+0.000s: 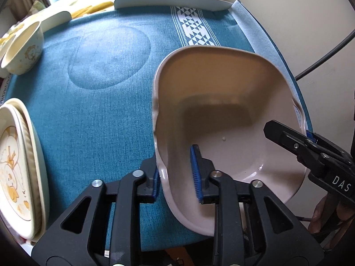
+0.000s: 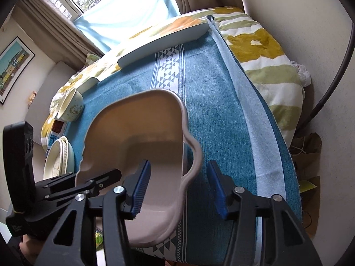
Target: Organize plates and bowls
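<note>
Pink dish (image 1: 221, 115) sat near cloth's (image 1: 99, 115) right edge; left gripper (image 1: 175, 175) and right gripper (image 2: 179, 186) straddled its rims, jaws slack; centre open.

Glossy smooth ceramic dish (image 1: 221, 93) on a matt, coarse-woven teal cloth (image 1: 99, 102).

surface: teal cloth (image 1: 106, 115) | on it: pink dish (image 1: 221, 93), small bowl (image 1: 24, 51), stacked plates (image 1: 20, 166), pale tray (image 1: 173, 1)
</note>
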Demonstrator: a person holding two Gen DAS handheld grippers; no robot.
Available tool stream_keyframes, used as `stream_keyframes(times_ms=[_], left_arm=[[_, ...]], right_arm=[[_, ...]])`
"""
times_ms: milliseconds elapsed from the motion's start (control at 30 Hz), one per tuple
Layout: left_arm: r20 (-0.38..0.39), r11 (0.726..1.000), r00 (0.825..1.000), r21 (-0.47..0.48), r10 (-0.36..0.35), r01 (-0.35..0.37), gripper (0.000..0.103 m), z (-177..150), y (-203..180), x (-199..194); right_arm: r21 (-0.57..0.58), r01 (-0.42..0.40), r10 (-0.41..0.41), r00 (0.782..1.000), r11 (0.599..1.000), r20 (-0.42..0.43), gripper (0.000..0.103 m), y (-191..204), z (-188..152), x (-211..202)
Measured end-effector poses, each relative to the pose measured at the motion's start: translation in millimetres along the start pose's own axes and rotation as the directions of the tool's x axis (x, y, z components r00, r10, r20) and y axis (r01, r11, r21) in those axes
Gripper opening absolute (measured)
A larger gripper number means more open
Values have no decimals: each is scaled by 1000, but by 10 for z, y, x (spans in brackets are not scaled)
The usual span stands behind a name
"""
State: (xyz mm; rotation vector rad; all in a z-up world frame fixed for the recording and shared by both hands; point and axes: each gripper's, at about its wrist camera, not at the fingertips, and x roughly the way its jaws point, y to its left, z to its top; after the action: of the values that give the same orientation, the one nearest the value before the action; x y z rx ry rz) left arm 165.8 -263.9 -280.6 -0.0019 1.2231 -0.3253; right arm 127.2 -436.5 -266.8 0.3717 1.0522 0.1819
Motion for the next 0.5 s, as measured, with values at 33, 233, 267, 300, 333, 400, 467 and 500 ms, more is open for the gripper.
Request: stream_keyframes(times_ms=[33, 233, 267, 300, 333, 400, 467, 500], left_arm=[[5, 1000, 1000, 2, 3, -3, 42, -2, -3, -6], [49, 1000, 999, 6, 18, -18, 79, -19, -11, -131], [52, 1000, 998, 4, 22, -22, 79, -17, -6, -166], [56, 1000, 998, 3, 26, -26, 79, -18, 0, -214], [64, 1000, 997, -1, 32, -32, 79, -20, 10, -284], [86, 999, 995, -16, 47, -46, 79, -32, 40, -476], [129, 998, 990, -39, 58, -53, 79, -49, 105, -761], [157, 997, 985, -53, 68, -61, 79, -62, 147, -927]], right_arm=[[-1, 1, -1, 1000, 1000, 4, 48, 3, 1, -6], [-6, 13, -13, 1000, 1000, 28, 48, 40, 8, -101], [-11, 18, -18, 999, 1000, 30, 48, 50, 17, -136], [-18, 27, -27, 999, 999, 35, 48, 69, 27, -184], [-29, 37, -36, 998, 999, 44, 48, 99, 34, -248], [-64, 60, -56, 996, 996, 63, 48, 196, 64, -412], [-108, 75, -65, 994, 991, 92, 48, 345, 120, -608], [-133, 74, -60, 992, 988, 108, 48, 432, 152, -699]])
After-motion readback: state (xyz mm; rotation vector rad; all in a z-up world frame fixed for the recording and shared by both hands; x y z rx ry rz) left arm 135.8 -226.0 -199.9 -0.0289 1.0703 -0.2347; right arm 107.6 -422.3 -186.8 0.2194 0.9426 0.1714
